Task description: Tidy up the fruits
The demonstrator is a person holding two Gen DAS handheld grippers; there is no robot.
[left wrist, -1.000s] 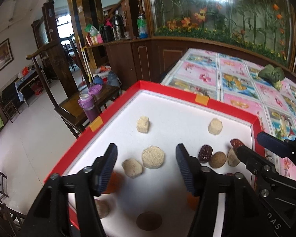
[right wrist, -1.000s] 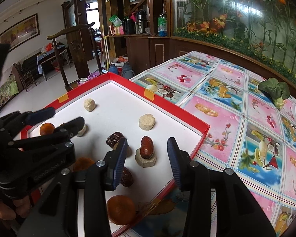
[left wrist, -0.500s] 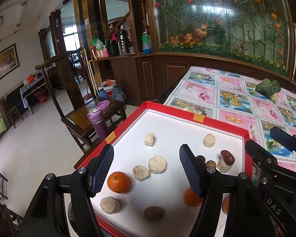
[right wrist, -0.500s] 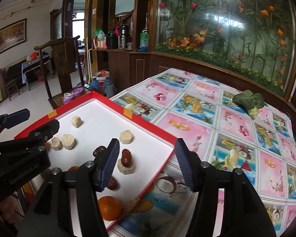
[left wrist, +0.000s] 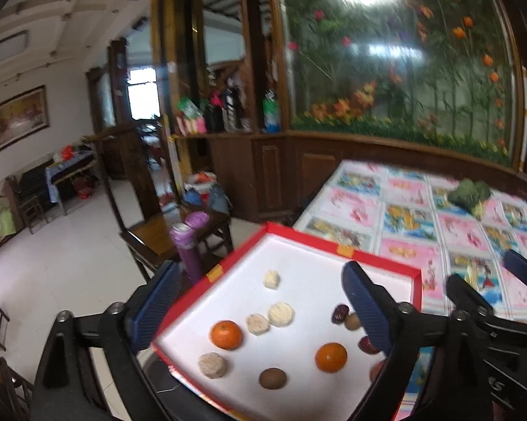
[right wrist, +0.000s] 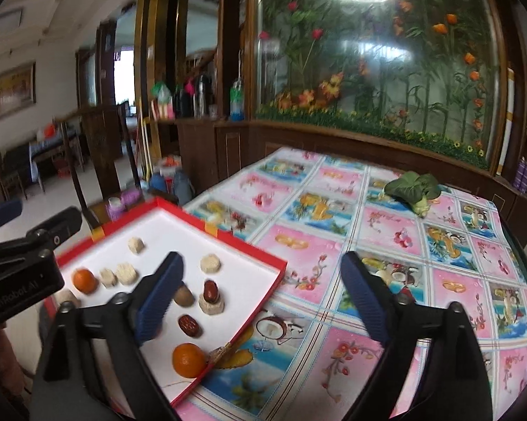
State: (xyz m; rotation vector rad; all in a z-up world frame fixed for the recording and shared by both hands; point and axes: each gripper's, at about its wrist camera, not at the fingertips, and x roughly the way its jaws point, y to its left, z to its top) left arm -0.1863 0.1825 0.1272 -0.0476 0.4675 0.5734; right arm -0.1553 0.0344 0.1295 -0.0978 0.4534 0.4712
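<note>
Grippers, left point(left wrist: 259, 310) and right point(right wrist: 263, 294), hang above the table with jaws wide apart, holding nothing. Oranges point(left wrist: 226, 334), dates point(right wrist: 210, 290) and pale cakes point(left wrist: 281, 313) lie scattered in the red tray point(right wrist: 263, 254); greens point(right wrist: 412, 189) rest farther back on the tablecloth point(right wrist: 396, 231).

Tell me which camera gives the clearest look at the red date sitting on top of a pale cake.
The right wrist view: the red date shows unobstructed, resting on the pale cake in the red tray. In the left wrist view, the left gripper's right finger hides that spot.
</note>
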